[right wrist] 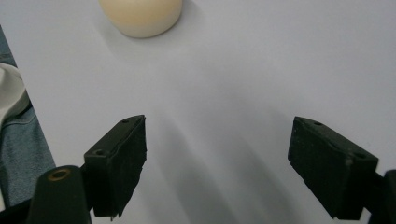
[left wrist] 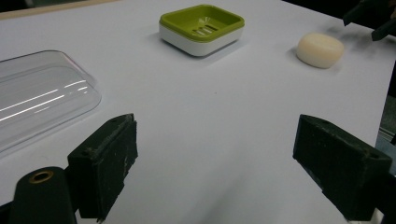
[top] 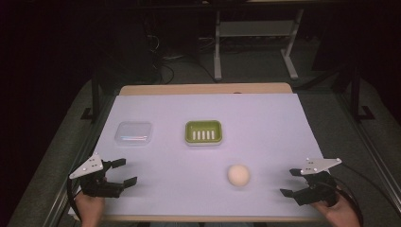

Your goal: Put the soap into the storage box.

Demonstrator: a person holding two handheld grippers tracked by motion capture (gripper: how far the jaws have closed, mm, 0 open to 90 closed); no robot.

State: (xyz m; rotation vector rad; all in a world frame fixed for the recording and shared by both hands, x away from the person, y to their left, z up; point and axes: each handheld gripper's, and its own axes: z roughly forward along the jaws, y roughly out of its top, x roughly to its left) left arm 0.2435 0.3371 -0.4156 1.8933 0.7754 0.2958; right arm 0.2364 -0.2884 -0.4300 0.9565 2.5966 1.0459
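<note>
Here both tongs [top: 120,171] [top: 292,182] gape empty near a smooth, rounded cream soap [top: 238,175].

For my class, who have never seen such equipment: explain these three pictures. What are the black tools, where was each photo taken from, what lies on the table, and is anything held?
A person holds a hand-operated two-jaw clamp in each hand: the left gripper and the right gripper. One camera looks down from above; the other two ride on the grippers, looking along their black jaws. On the white-covered table lie a clear plastic lid, a green soap dish and a cream bar of soap. Both grippers are open, holding nothing.
</note>
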